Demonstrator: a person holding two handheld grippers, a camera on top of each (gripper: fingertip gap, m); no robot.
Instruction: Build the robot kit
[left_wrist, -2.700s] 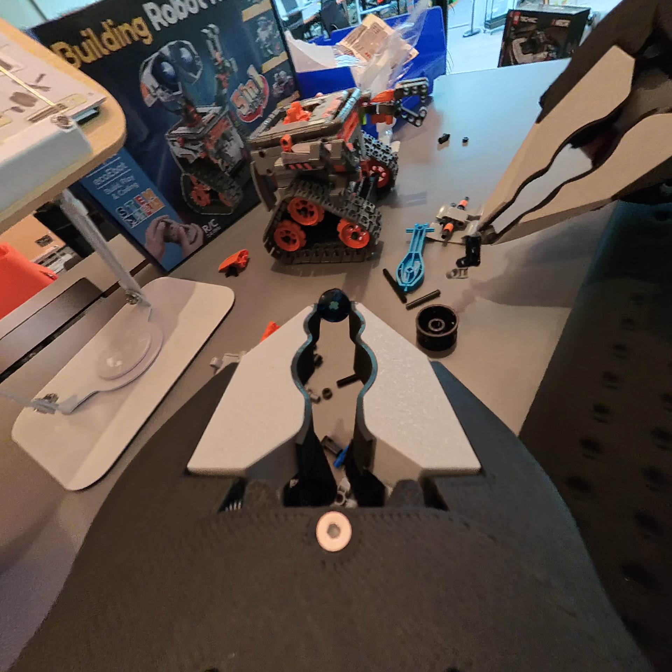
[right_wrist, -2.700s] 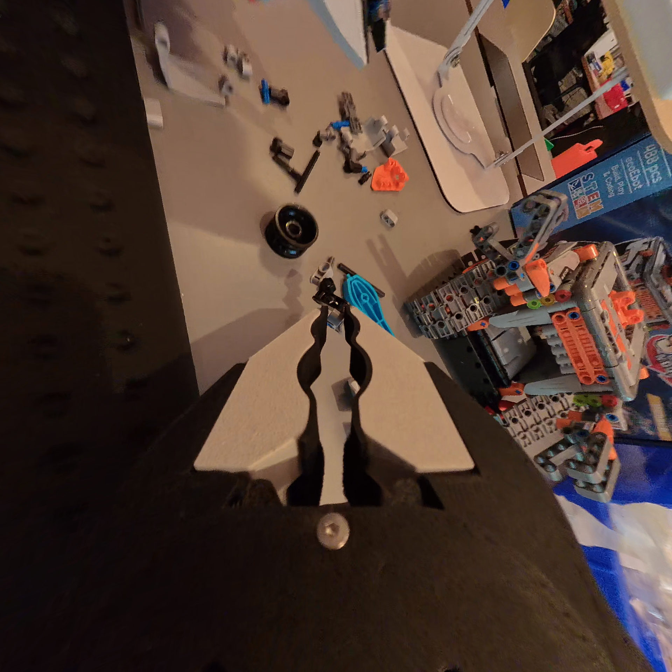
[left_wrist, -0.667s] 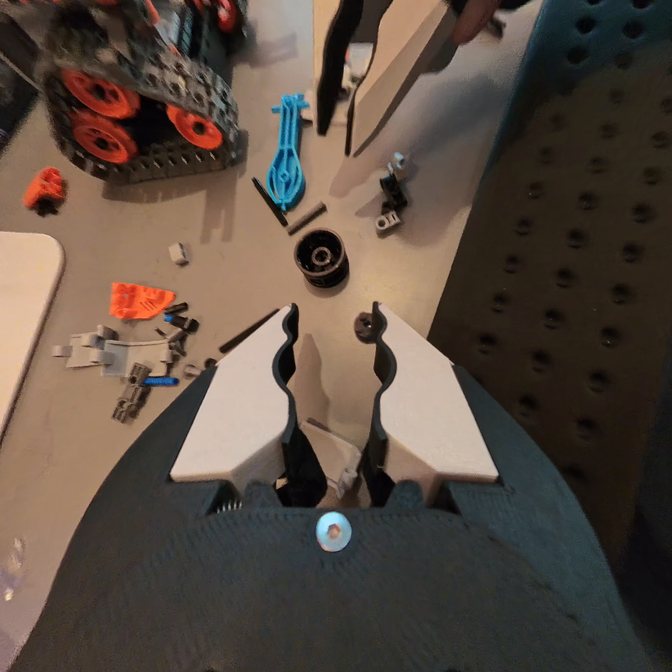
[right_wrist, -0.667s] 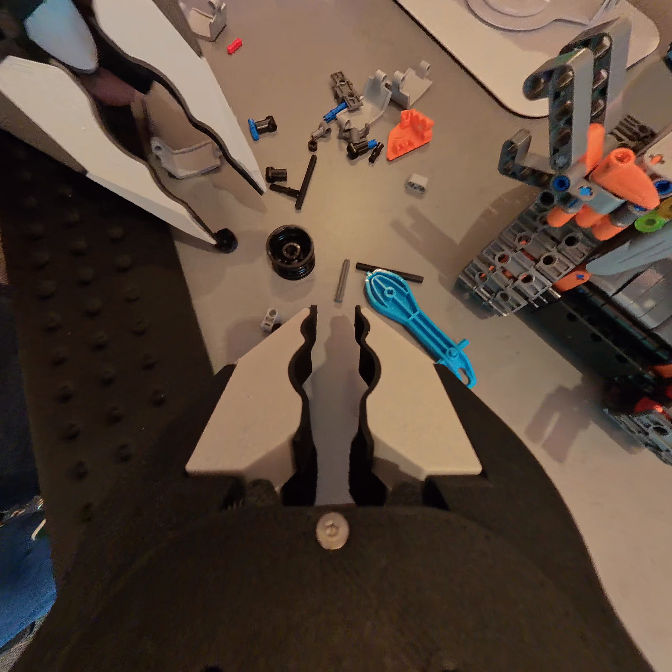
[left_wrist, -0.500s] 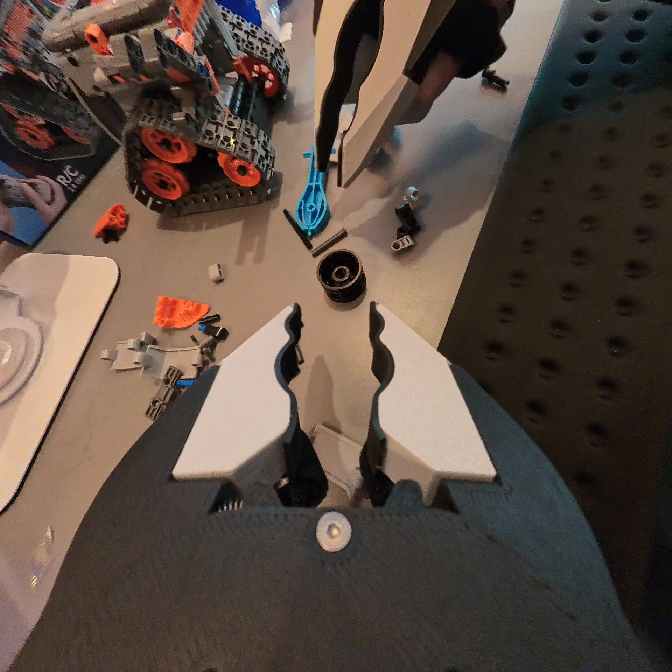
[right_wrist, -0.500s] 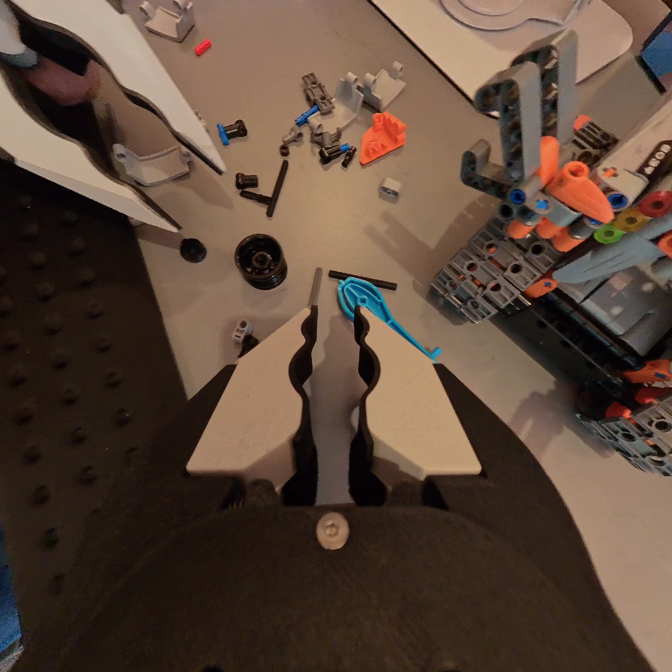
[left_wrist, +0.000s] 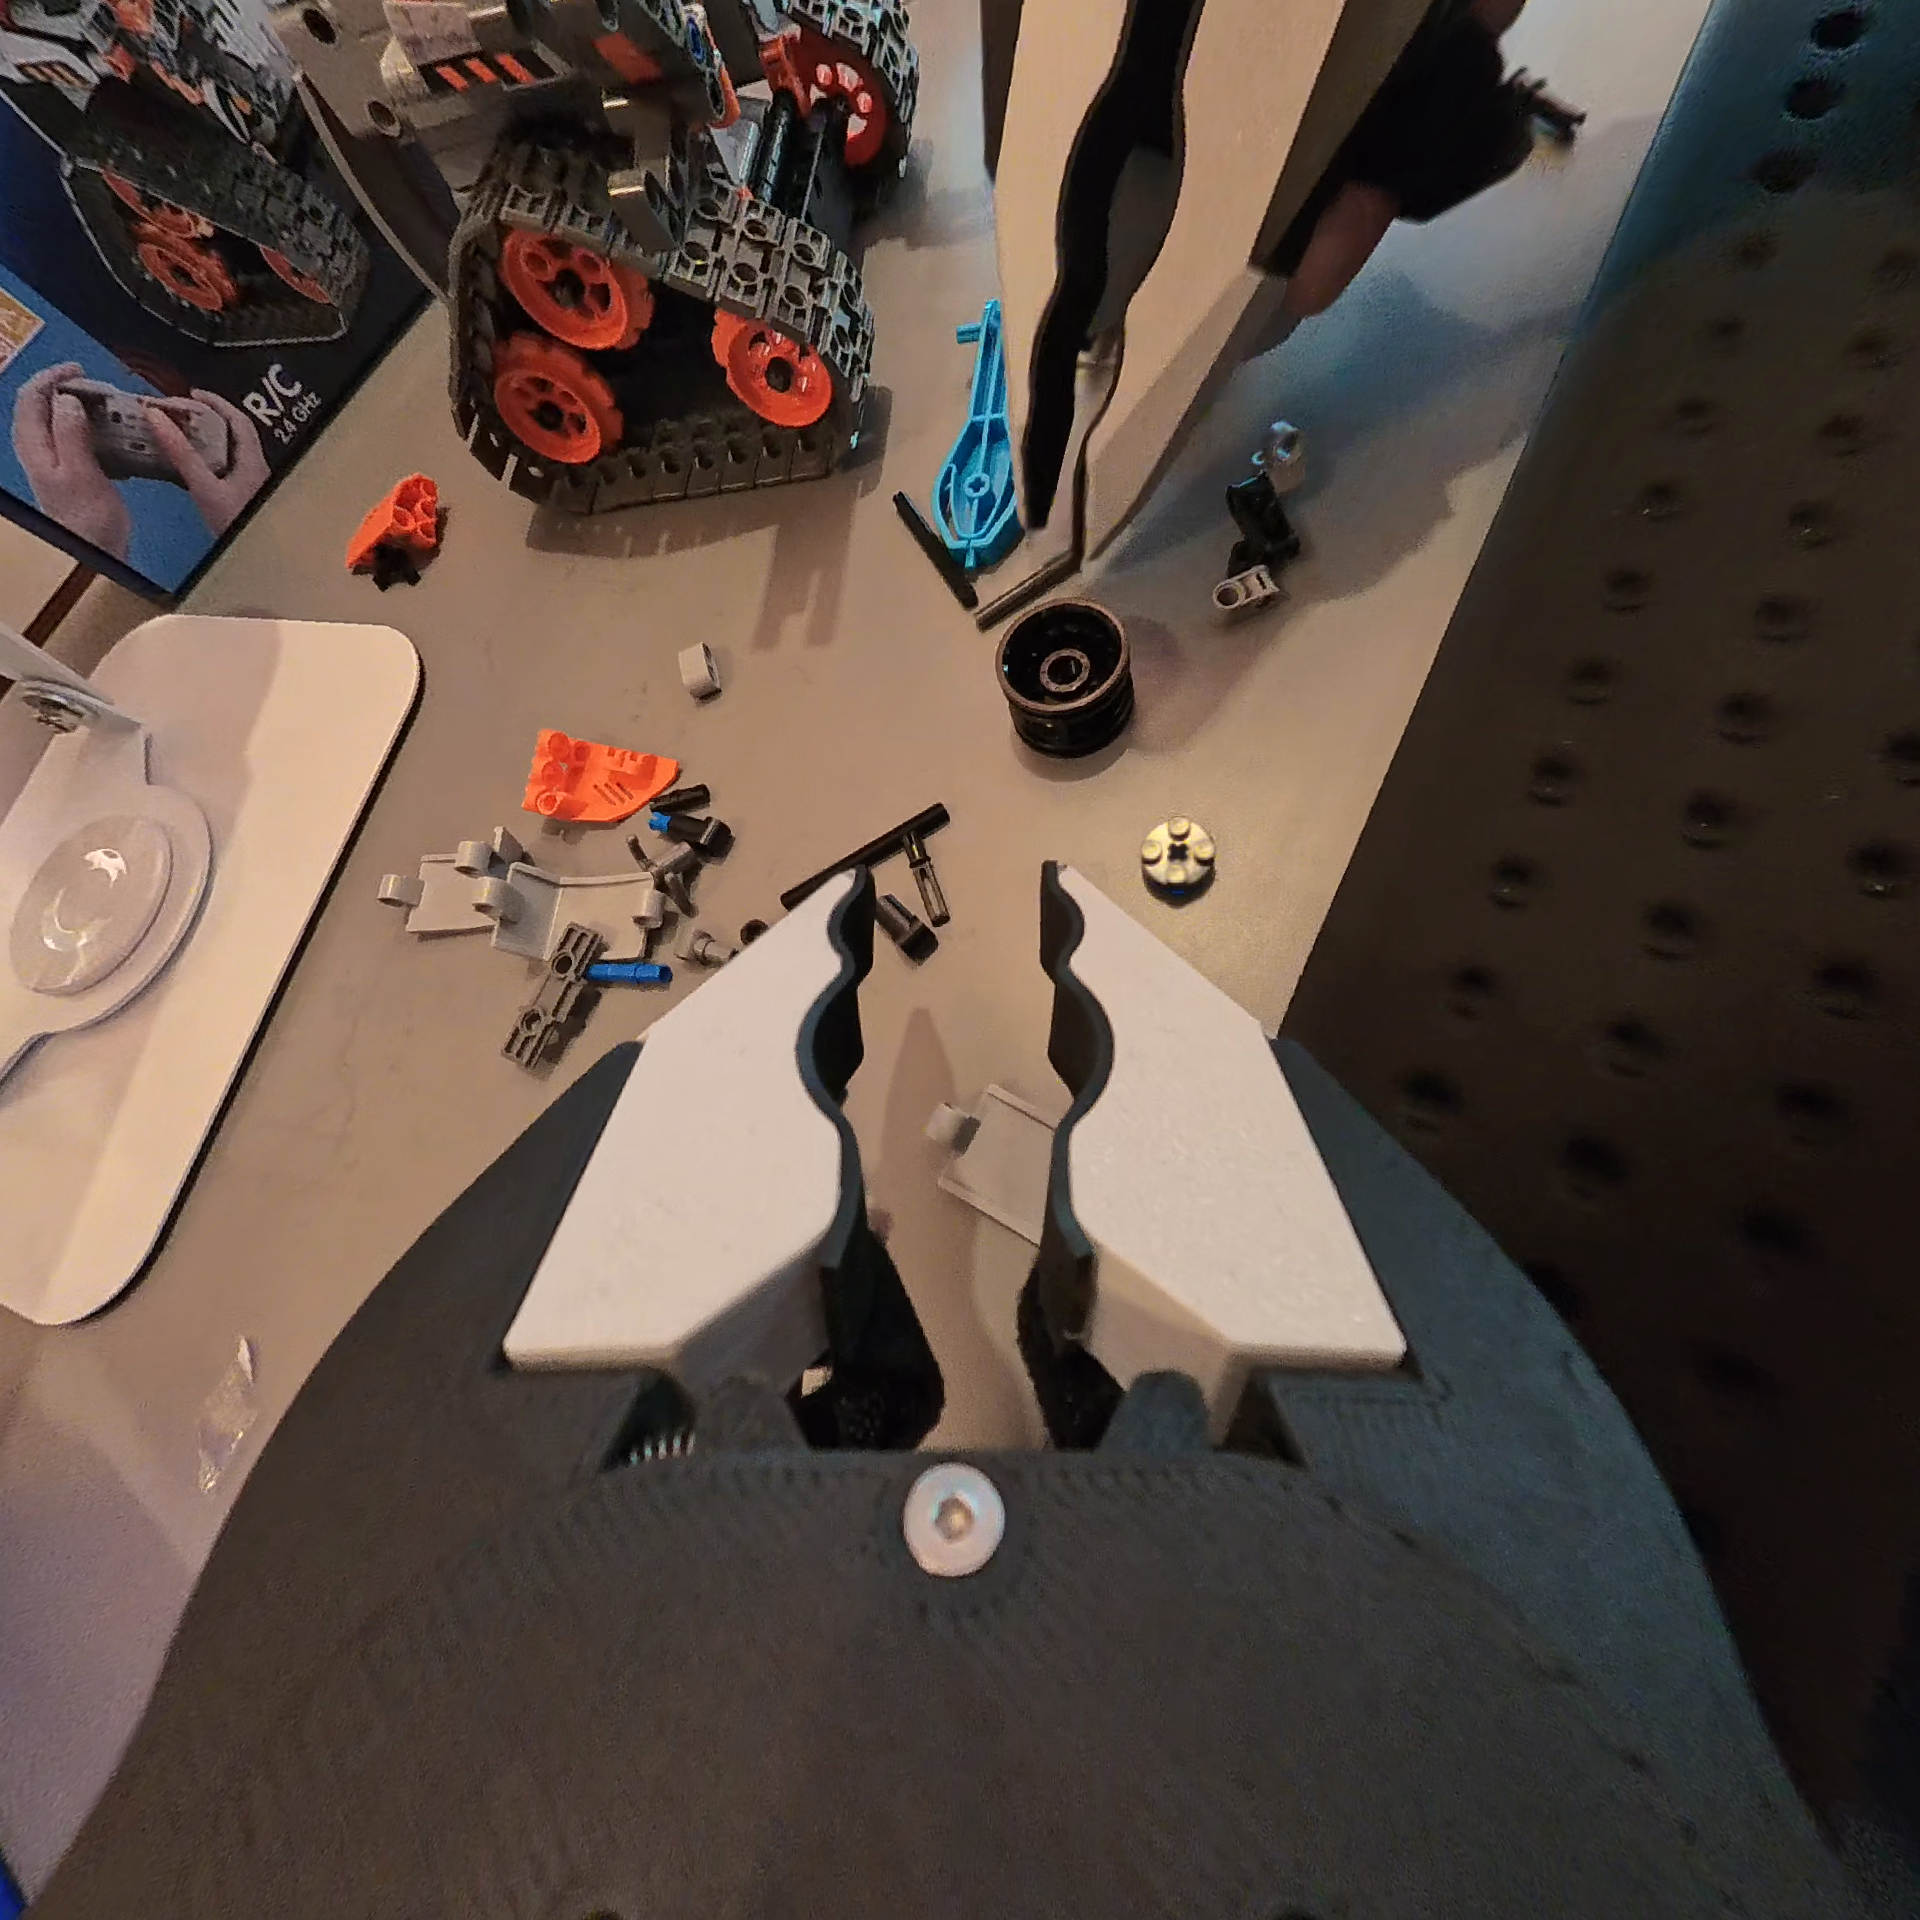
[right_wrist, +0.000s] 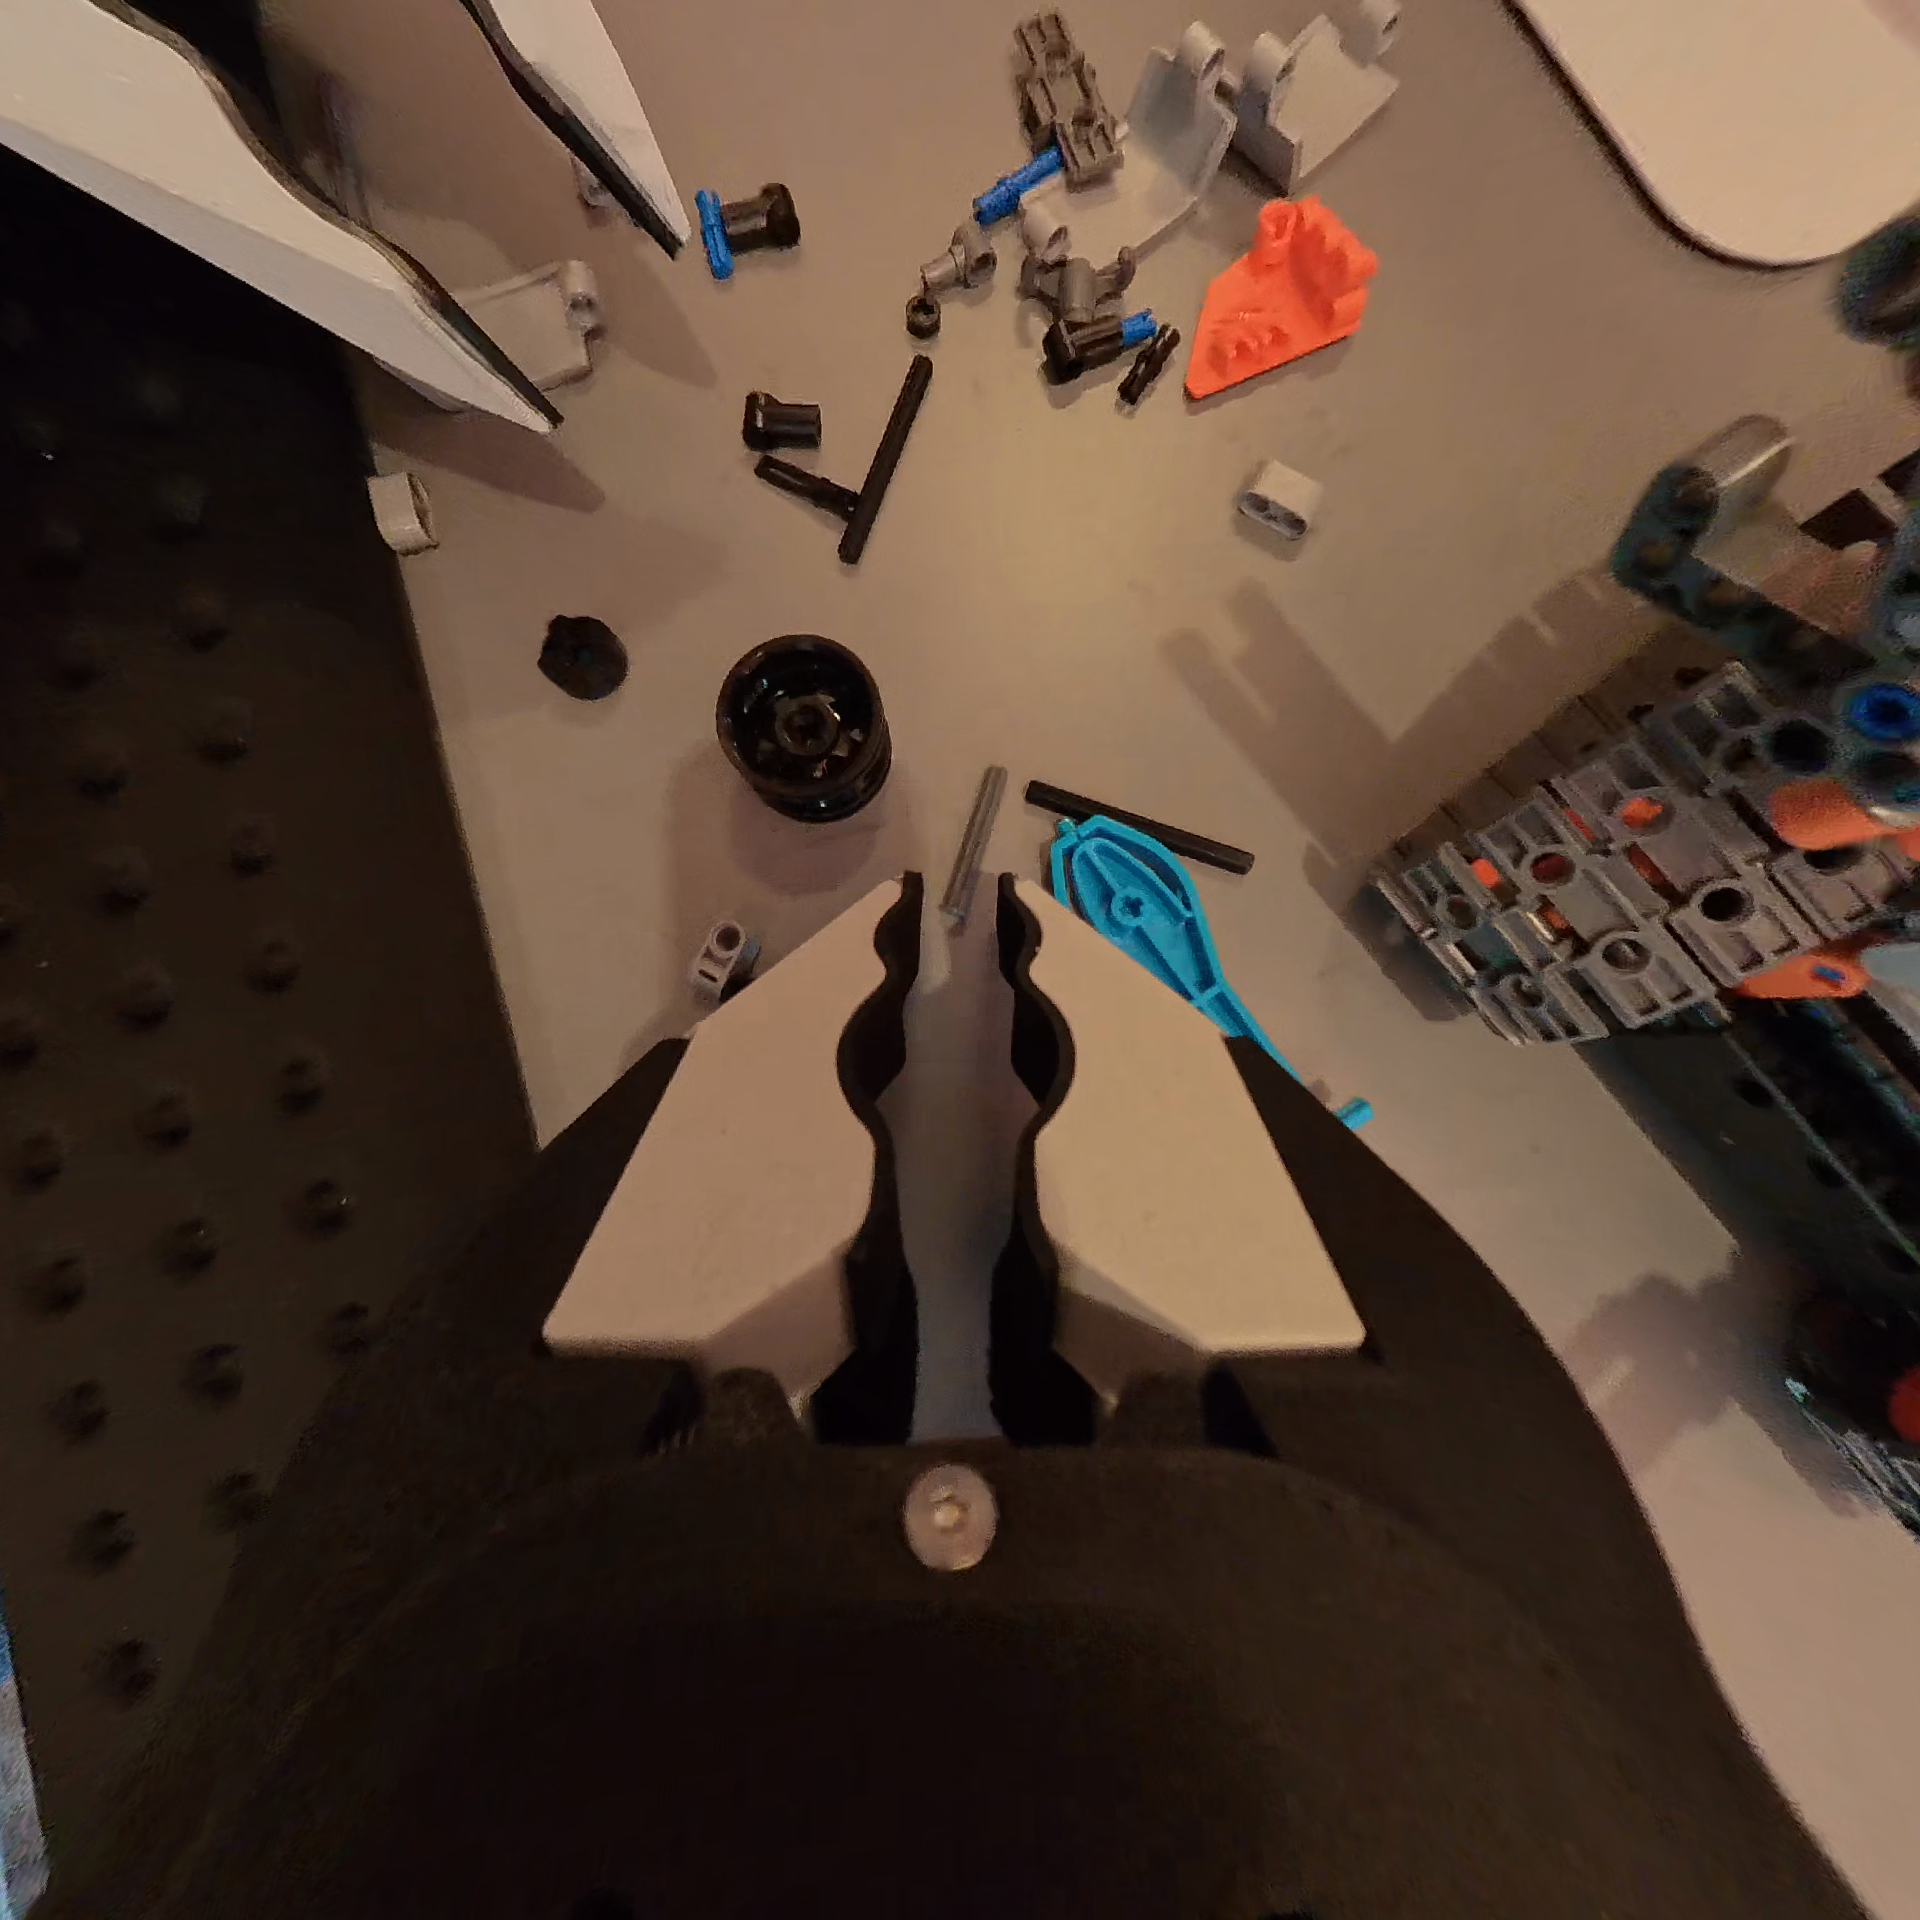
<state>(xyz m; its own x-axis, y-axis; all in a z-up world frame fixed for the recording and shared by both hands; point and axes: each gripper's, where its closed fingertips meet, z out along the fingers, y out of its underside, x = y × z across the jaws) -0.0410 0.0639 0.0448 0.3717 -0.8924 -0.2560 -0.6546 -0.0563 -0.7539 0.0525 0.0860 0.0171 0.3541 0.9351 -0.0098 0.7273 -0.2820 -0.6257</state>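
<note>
The left gripper (left_wrist: 948, 883) hangs with jaws spread and empty above the grey table (left_wrist: 852, 707), a round grey stud plate (left_wrist: 1178, 854) just right of its tip. The right gripper (right_wrist: 958, 883), jaws narrowly parted, holds nothing; a thin grey axle (right_wrist: 974, 844) lies at centre frame just ahead, beside the black wheel (right_wrist: 802, 727).
</note>
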